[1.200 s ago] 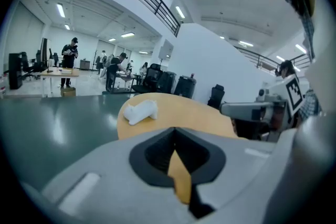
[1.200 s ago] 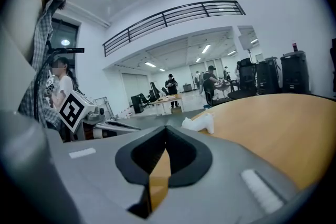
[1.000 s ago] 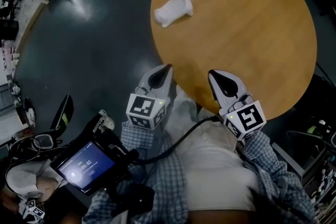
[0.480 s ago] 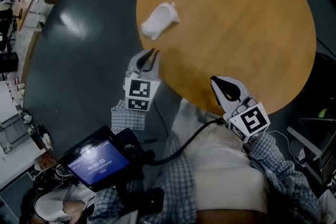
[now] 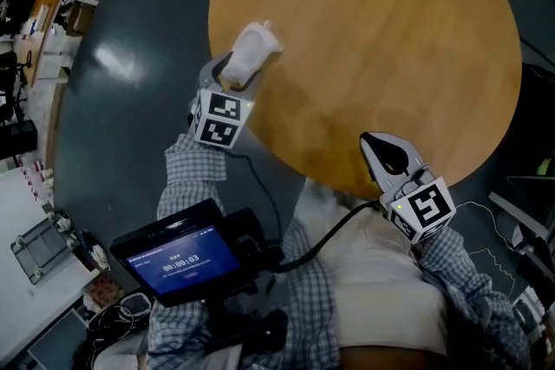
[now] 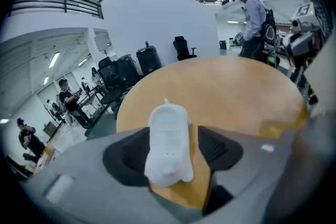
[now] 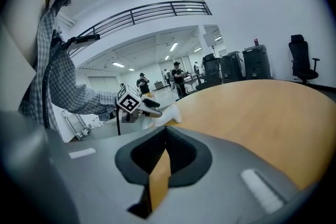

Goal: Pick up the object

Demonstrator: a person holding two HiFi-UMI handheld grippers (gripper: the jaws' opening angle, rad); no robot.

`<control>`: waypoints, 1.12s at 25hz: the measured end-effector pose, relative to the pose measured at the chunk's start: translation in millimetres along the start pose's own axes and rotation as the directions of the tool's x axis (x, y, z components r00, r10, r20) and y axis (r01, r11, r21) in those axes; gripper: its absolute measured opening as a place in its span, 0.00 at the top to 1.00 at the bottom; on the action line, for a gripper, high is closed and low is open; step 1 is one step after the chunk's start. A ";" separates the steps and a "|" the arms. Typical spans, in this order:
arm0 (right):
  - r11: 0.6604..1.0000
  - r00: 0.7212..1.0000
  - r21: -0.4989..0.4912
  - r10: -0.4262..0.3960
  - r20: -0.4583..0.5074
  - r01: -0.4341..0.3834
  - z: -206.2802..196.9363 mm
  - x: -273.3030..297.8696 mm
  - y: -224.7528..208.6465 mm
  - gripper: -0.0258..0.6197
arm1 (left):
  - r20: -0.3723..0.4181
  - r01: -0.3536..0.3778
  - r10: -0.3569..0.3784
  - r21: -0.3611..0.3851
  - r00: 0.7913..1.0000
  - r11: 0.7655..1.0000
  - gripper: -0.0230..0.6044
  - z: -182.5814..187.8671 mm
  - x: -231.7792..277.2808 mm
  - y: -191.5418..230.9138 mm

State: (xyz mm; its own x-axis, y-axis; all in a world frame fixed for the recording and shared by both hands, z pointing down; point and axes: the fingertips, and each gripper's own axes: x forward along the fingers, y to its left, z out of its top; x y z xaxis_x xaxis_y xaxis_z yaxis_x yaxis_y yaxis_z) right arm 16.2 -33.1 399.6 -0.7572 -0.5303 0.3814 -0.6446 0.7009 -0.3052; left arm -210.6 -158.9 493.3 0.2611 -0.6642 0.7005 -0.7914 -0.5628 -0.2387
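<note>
Straddling the white object, the left gripper has its jaws spread to either side of it. The left pad lies close against the object's flank, while a strip of bench shows between the object and the right pad, so the jaws have not closed on it. The object is a small white moulded piece with its long side pointing away from the gripper, at the left edge of the round wooden bench. The right gripper hangs well apart over the bench's near edge, its jaws drawn together with only a thin sliver showing between them and nothing held. Below the bench lies a dark glossy floor.
</note>
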 end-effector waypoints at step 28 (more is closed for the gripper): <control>0.990 0.996 0.112 -0.084 -0.020 0.086 1.4 0.2 -43.8 0.95 | -0.225 0.176 -0.168 0.018 0.960 0.984 0.23 -21.1 84.9 11.7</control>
State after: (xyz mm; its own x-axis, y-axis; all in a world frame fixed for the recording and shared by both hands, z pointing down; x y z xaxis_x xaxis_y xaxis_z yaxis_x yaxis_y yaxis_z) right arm 44.0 -64.6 411.8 -0.6982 -0.5774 0.4231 -0.7148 0.5952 -0.3672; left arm -209.3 -211.4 564.2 0.2589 -0.4325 0.8637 -0.7231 -0.6796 -0.1236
